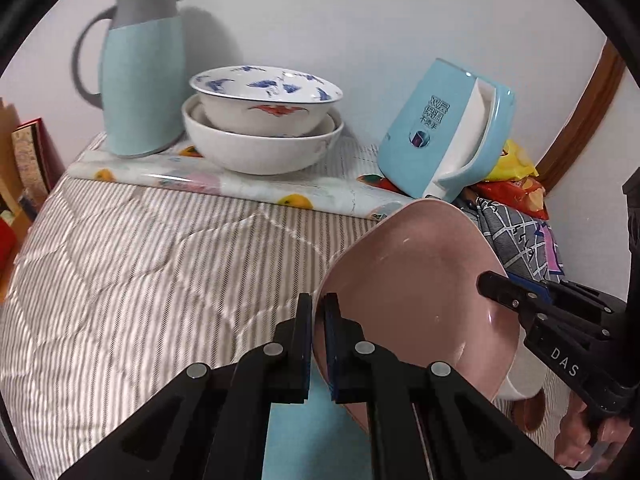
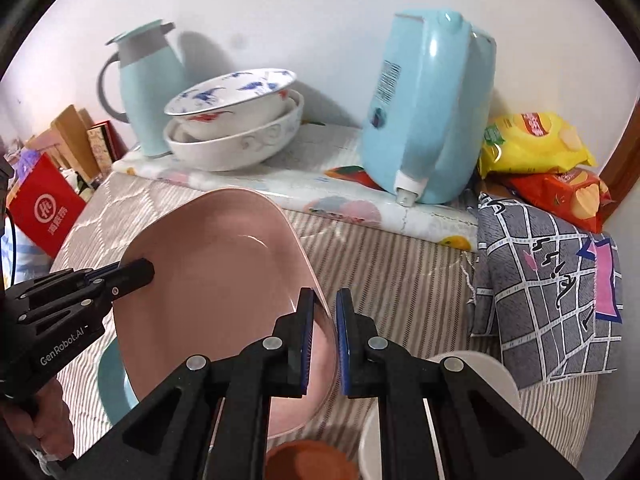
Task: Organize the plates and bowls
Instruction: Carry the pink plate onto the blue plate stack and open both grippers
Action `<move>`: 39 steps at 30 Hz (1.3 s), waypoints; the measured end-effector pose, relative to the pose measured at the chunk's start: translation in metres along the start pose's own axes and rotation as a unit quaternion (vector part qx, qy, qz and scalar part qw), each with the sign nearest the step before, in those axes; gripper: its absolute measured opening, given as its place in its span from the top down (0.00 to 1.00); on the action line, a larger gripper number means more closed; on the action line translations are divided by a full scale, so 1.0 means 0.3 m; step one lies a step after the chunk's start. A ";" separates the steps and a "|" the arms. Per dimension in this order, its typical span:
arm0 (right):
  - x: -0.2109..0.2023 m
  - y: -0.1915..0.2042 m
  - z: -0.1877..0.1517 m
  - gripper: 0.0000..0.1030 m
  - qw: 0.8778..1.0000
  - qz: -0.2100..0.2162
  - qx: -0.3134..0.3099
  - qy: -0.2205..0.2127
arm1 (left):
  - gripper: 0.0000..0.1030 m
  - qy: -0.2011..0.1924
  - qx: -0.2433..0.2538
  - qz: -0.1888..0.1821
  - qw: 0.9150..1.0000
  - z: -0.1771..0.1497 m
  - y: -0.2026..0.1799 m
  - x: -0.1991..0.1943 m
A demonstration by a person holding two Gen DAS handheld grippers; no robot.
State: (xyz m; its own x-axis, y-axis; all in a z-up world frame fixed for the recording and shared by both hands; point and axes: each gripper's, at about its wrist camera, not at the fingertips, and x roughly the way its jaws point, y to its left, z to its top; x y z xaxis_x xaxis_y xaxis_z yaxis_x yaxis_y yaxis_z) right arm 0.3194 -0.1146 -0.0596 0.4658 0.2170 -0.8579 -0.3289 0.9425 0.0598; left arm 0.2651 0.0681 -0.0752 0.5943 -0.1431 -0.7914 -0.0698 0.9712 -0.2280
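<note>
Left wrist view, nearest first: the left gripper [image 1: 318, 334] is clamped on the near rim of the pink plate [image 1: 412, 280], which is tilted up off the striped quilt [image 1: 140, 280]. The right gripper [image 1: 496, 292] pinches the opposite rim, so the plate hangs between the two, its face turned toward the left camera.

In the right wrist view the right gripper [image 2: 324, 336] shows its fingers drawn in on the plate's edge, though whether the right-hand finger [image 2: 344, 344] actually touches is hard to tell.

Beneath the plate lies a teal dish [image 2: 114, 384]; a white bowl [image 2: 472, 376] and a brown dish [image 2: 308, 460] sit at the near edge.

Farther back, on the folded fruit-print mat [image 1: 248, 188], stand two stacked bowls [image 1: 264, 120], between a blue thermos jug [image 1: 140, 76] and a blue kettle [image 1: 436, 136]. The stack lies ahead and left of the plate, so the left hand is probably nearer.
</note>
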 end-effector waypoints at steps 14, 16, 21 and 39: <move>-0.115 0.150 -0.109 0.90 0.999 0.016 -0.027 -0.020 | 0.94 -0.019 -0.025 0.010 0.999 -0.136 0.091 -0.159; -0.122 0.162 -0.122 0.90 0.999 0.017 -0.029 -0.019 | 0.94 -0.018 -0.028 0.010 0.999 -0.151 0.098 -0.164; -0.119 0.181 -0.155 0.90 0.999 0.023 -0.030 -0.016 | 0.94 -0.014 -0.032 0.016 0.999 -0.185 0.111 -0.172; -0.015 0.243 -0.218 0.89 0.997 0.049 -0.055 0.004 | 0.94 0.022 -0.048 0.040 0.998 -0.274 0.179 -0.117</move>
State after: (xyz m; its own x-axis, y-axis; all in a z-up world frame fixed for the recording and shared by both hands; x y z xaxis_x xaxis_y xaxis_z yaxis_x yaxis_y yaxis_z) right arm 0.2397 -0.0636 -0.0848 0.4202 0.3034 -0.8552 -0.4602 0.8835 0.0874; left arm 0.1746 0.1097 -0.1065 0.5472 -0.0755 -0.8336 -0.1944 0.9572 -0.2143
